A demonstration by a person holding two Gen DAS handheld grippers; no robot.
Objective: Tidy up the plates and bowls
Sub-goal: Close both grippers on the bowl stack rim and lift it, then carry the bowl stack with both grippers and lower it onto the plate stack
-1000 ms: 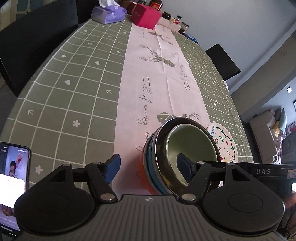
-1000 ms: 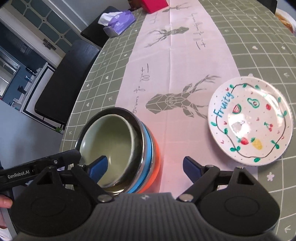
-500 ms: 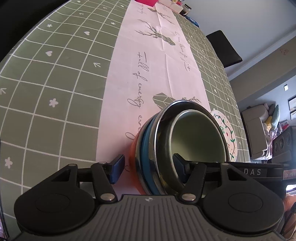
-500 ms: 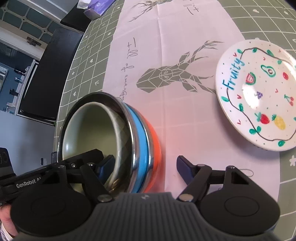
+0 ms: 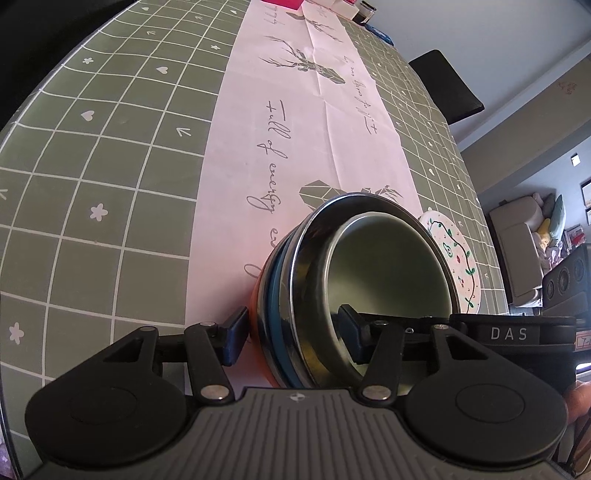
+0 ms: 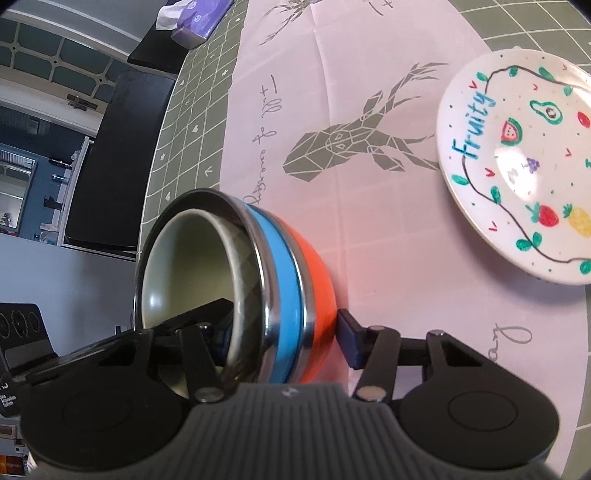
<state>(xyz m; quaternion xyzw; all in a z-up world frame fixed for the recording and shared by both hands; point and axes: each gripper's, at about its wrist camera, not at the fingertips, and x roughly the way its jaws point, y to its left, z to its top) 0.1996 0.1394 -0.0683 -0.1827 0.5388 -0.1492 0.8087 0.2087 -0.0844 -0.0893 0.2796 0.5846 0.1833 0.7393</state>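
Note:
A nested stack of bowls sits on the pink runner: orange outside, then blue, then steel, with a pale green bowl innermost. My left gripper is shut on the stack's near wall, one finger outside on the orange bowl, one inside the green bowl. In the right wrist view, my right gripper is shut on the same stack from the other side, one finger inside and one outside. A white "Fruity" plate lies to the right; it also shows in the left wrist view.
The green grid tablecloth with the pink runner stretches away. A purple tissue box and black chairs stand at the left edge. Jars and a pink box stand at the far end.
Both grippers have closed from open onto the bowl stack's wall. The stack now looks tilted in both views and nearer the cameras.

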